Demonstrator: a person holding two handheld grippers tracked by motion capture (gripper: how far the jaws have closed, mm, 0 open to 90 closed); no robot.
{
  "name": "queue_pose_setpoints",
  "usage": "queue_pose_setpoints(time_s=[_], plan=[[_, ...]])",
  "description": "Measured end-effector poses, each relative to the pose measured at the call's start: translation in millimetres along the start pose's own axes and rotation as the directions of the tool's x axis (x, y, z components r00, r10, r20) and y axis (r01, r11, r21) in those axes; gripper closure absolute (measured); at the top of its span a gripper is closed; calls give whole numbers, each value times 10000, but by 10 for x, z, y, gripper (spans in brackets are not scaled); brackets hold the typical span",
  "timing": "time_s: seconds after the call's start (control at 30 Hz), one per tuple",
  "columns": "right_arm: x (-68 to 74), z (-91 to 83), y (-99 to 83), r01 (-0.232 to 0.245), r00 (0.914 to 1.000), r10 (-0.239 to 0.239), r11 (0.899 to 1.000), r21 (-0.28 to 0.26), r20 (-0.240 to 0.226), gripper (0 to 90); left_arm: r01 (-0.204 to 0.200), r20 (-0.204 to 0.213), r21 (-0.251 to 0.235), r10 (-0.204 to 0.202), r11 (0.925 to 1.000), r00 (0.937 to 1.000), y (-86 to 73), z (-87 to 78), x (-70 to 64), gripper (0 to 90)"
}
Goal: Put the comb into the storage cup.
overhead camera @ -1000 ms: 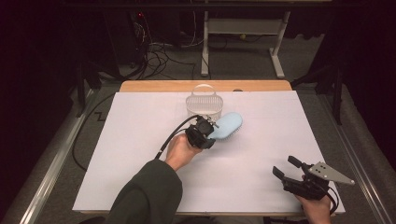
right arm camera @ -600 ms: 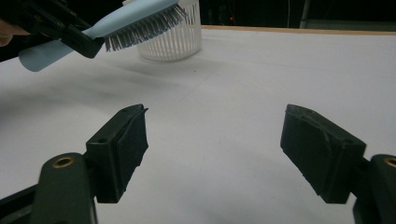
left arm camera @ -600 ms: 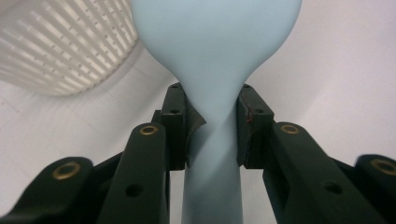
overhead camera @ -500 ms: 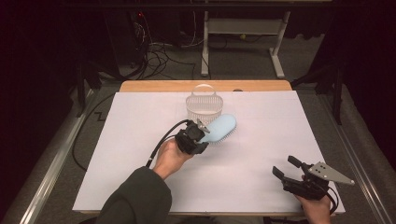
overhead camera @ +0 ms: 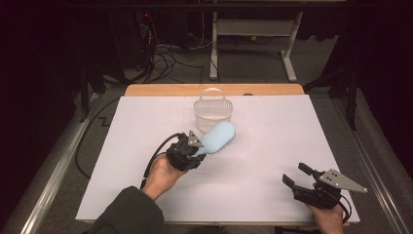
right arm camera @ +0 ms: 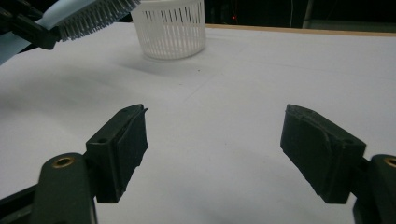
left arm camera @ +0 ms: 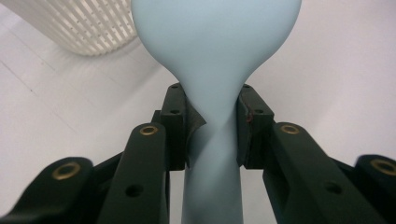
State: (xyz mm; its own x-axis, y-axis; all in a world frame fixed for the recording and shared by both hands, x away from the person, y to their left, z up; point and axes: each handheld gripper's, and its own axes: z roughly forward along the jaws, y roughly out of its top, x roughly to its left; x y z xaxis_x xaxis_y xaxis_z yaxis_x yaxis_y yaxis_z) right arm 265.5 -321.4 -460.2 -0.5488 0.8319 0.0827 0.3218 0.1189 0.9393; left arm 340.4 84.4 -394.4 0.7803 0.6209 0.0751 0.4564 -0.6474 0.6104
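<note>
Hairbrush (overhead camera: 217,137), pale blue, bristles down

A white sheet (overhead camera: 272,146) covers the desk, whose bare wooden far edge (overhead camera: 214,89) shows beyond it. Past that edge the room is dark: a grey floor (overhead camera: 253,68), tangled black cables (overhead camera: 165,53) and the white metal legs of a table frame (overhead camera: 253,34).
</note>
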Motion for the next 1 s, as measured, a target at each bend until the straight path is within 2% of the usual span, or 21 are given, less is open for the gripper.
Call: queue_pose_setpoints(time_s=[0.13, 0.33, 0.53, 0.8, 1.0], plan=[[31, 1, 7, 259, 9997, -259, 9997, -7, -30, 239, -16, -41, -131, 16, 9999, 10000, -153, -103, -50, 693], [70, 22, 18, 379, 9992, -379, 9993, 22, -126, 239, 348, -147, -399, -354, 9986, 9993, -376, -215, -49, 693], [131, 61, 31, 444, 9984, -441, 9990, 76, -343, 239, 592, -283, -823, -617, 9949, 9977, -521, -314, -65, 693], [275, 88, 65, 801, 9949, -804, 9968, -76, -608, 246, 701, -348, -994, -739, 9926, 9967, -680, -360, -115, 693], [323, 102, 96, 579, 9946, -597, 9980, -238, -848, 246, 939, -260, -1173, -975, 9887, 9949, -760, -337, -127, 693]])
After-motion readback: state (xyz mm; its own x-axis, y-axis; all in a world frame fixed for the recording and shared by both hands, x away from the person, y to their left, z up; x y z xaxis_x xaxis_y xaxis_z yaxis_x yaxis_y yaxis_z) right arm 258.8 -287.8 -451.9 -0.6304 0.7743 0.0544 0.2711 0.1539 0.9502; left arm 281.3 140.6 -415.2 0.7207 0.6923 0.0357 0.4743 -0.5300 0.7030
